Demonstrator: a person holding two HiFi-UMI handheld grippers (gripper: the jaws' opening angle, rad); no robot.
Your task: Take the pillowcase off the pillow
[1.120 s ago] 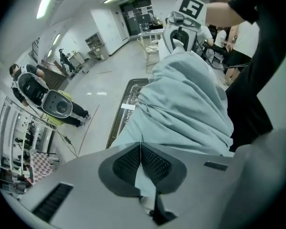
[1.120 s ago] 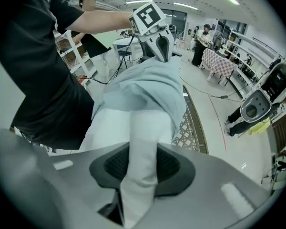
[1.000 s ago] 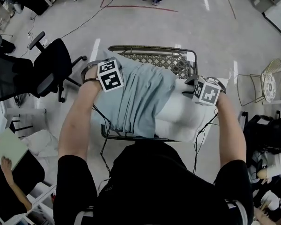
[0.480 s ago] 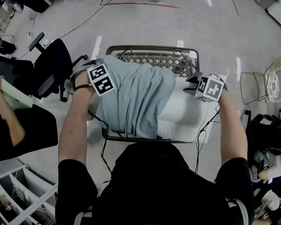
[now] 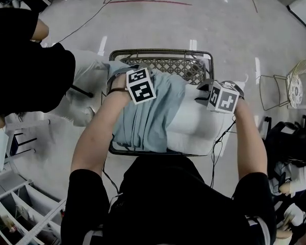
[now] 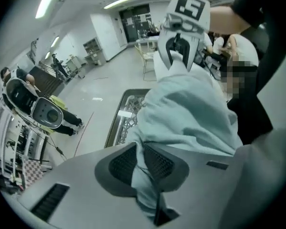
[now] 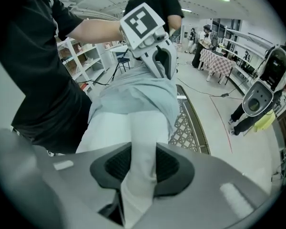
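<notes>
— So, where is the pillow (image 5: 194,126) lying?
— It is lying flat on the table (image 5: 163,64), just in front of the person, with its long axis running left to right across the head view. The pillowcase (image 5: 143,119) is covering only the left half, bunched in folds. The right half is showing bare white, so the case's mouth is facing right.
— And the tongs?
— The right tongs (image 7: 142,163) are clamping a pinch of the bare pillow. The left tongs (image 6: 142,162) have just been opening, yet a fold of pillowcase is filling the gap and touching both pads.
— How is it going to handle?
— Both are looking soft and light. The cloth is probably going to stretch and slip, so gripping a thick bunch near the mouth seems best. Beyond the pillow, the table's mesh is showing bare.
</notes>
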